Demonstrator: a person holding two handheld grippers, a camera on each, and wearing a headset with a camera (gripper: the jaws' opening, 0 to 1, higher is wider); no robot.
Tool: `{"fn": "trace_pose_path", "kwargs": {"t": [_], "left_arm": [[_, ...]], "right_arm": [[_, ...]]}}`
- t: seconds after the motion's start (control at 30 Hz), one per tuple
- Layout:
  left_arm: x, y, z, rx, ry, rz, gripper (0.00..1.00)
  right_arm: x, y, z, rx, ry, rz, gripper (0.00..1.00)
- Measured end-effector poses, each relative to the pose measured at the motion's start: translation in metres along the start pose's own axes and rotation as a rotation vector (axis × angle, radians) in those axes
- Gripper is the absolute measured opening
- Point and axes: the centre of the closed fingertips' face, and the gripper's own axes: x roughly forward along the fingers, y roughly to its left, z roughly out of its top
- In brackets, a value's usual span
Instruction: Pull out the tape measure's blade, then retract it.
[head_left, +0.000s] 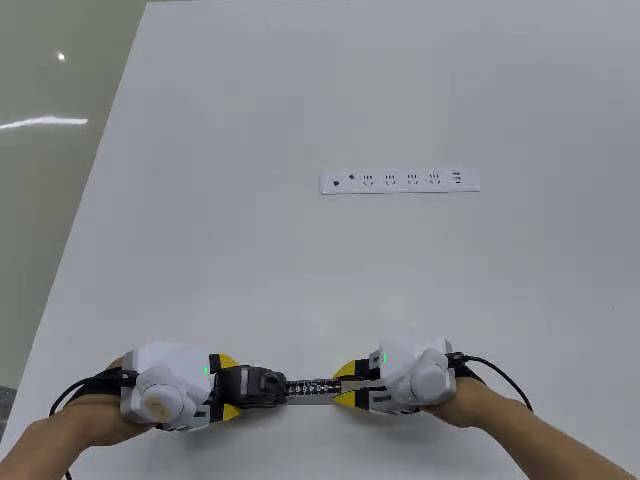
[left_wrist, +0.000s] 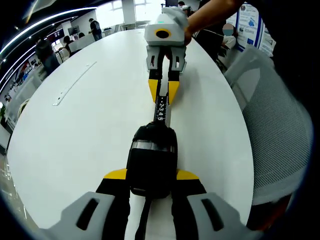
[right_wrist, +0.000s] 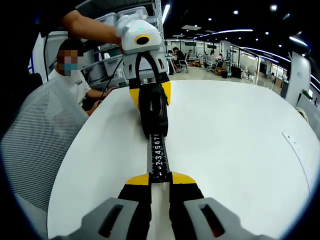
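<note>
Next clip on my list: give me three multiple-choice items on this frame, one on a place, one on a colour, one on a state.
1. Where does the power strip lie? A. on the table beyond the left tool and right tool B. between them C. off the table
2. The tape measure's case is: A. red B. black C. white
3. The blade is: A. fully retracted B. partly out C. detached
Answers: A, it lies well past both tools; B, black between the left tool's jaws; B, numbered blade runs from the case to the right tool.
</note>
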Motion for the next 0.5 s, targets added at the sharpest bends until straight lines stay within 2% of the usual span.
{"fn": "trace_pose_path", "kwargs": {"t": [0.5], "left_arm": [[0.001,0.0003,-0.0009,0.002,0.005,-0.002,0.27]], "right_arm": [[-0.0079,-0.001,-0.0061,0.001,0.002,-0.002,0.1]]}}
